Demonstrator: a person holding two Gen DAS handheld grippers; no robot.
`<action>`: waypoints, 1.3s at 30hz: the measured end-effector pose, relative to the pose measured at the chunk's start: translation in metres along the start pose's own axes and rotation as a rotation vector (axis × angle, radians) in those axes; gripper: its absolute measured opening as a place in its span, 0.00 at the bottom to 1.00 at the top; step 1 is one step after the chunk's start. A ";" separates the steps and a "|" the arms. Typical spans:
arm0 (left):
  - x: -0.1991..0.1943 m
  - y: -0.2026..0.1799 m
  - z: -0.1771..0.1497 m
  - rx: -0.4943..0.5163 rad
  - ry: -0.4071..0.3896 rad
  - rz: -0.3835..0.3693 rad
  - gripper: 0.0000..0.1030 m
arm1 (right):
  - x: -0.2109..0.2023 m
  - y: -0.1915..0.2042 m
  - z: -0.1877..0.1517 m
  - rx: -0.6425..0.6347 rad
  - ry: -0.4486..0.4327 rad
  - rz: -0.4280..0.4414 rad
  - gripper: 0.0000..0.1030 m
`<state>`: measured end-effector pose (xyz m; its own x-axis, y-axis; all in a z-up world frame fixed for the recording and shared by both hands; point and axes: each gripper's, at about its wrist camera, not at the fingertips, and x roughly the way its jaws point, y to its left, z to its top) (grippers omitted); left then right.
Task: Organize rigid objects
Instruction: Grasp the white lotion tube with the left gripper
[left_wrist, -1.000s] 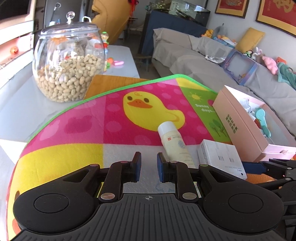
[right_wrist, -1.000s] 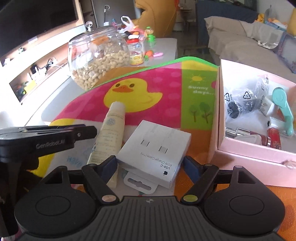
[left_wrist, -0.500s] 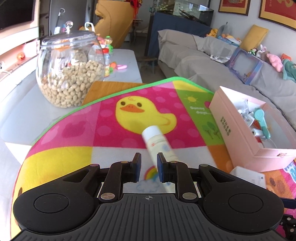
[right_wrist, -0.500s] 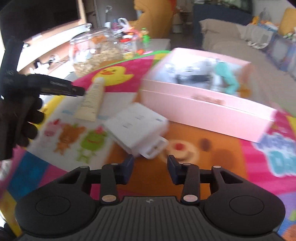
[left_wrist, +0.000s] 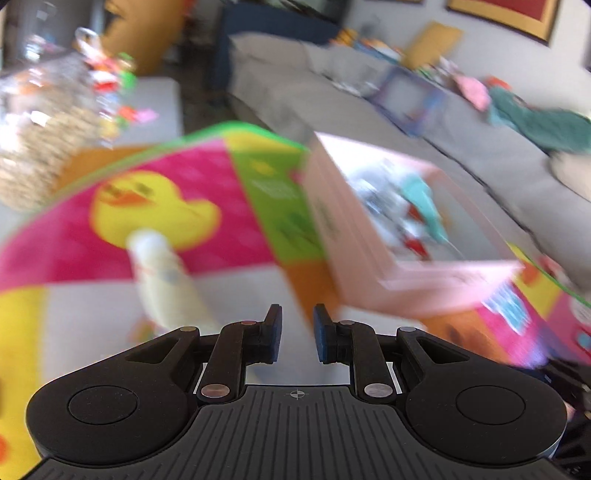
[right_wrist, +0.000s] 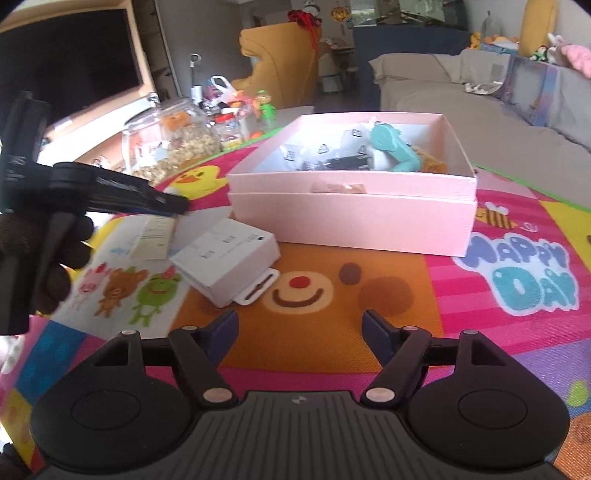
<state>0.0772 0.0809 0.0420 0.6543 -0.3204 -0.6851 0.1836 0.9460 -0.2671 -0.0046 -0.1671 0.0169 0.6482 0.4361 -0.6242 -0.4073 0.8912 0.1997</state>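
A pink box holding several small items stands on the colourful play mat; it also shows blurred in the left wrist view. A white cable box lies on the mat left of it. A cream tube lies further left, partly hidden in the right wrist view by the left gripper. My left gripper is empty, its jaws a narrow gap apart, above the mat right of the tube. My right gripper is open and empty, low over the mat in front of the pink box.
A glass jar of nuts stands at the back left with small toys and bottles behind it. A grey sofa runs along the back right. The left hand-held gripper reaches in from the left.
My right gripper pulled back from the white box, closed partway, then opened wide again. My left gripper swung right toward the pink box, its jaws parting slightly; its view is blurred by motion.
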 end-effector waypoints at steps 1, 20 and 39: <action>0.001 -0.006 -0.003 0.023 0.006 -0.031 0.20 | -0.001 0.001 0.000 -0.011 -0.004 0.004 0.73; -0.005 0.060 0.000 -0.340 -0.100 0.343 0.23 | 0.011 0.010 -0.003 -0.051 0.014 -0.039 0.80; -0.016 0.037 0.018 -0.212 -0.229 0.282 0.20 | 0.014 0.014 -0.004 -0.078 0.023 -0.036 0.86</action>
<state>0.0867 0.1219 0.0550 0.8078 -0.0082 -0.5894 -0.1658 0.9564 -0.2406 -0.0042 -0.1493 0.0078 0.6485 0.4002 -0.6475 -0.4335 0.8934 0.1181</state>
